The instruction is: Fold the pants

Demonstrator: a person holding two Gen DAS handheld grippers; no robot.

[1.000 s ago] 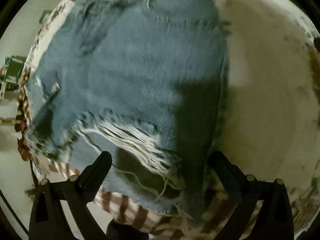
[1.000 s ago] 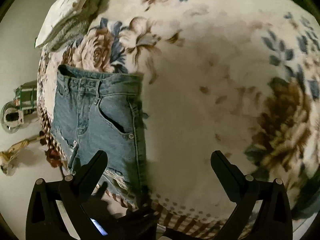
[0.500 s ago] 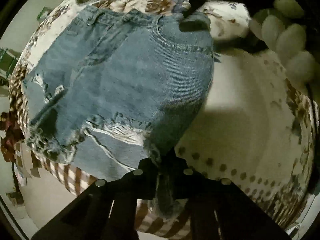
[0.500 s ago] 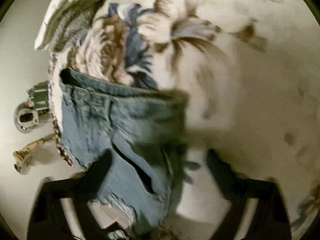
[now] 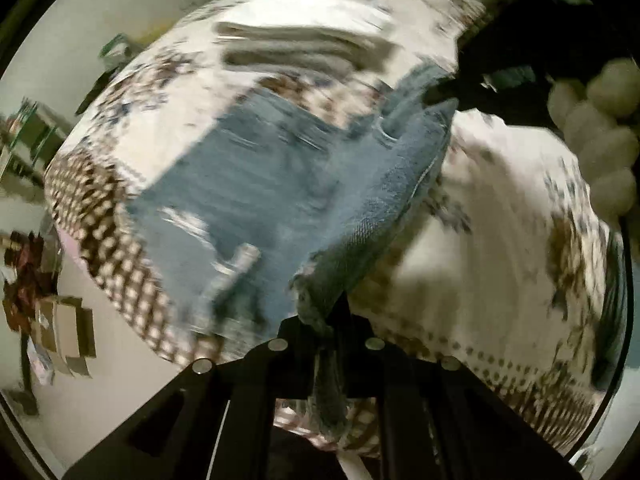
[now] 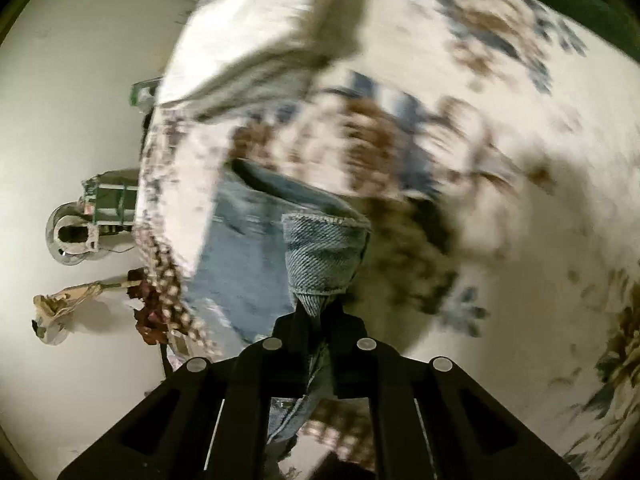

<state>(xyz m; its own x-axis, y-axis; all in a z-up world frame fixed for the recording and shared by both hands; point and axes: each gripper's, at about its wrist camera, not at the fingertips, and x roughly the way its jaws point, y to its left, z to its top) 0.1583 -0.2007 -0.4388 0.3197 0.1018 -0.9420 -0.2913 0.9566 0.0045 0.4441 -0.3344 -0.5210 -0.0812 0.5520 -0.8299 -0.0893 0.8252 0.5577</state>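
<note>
Blue denim shorts point(image 5: 272, 200) with a frayed hem lie on a floral bedspread point(image 5: 500, 240). My left gripper point(image 5: 326, 320) is shut on the frayed hem corner and holds that edge lifted. In the left wrist view my right gripper point(image 5: 460, 88) shows at the top right, pinching the waistband corner, with a gloved hand behind it. In the right wrist view my right gripper point(image 6: 318, 314) is shut on a fold of the shorts point(image 6: 320, 256), raised off the bedspread point(image 6: 500, 160). Both views are blurred by motion.
A folded pale cloth point(image 5: 304, 48) lies at the far side of the bed, also in the right wrist view point(image 6: 248, 36). The bed's checked edge point(image 5: 104, 216) drops to a floor with clutter point(image 6: 76, 232) on the left.
The right gripper has closed on the waistband corner. Both grippers have lifted the shorts' right edge off the bed and are moving it, with the views pulling back.
</note>
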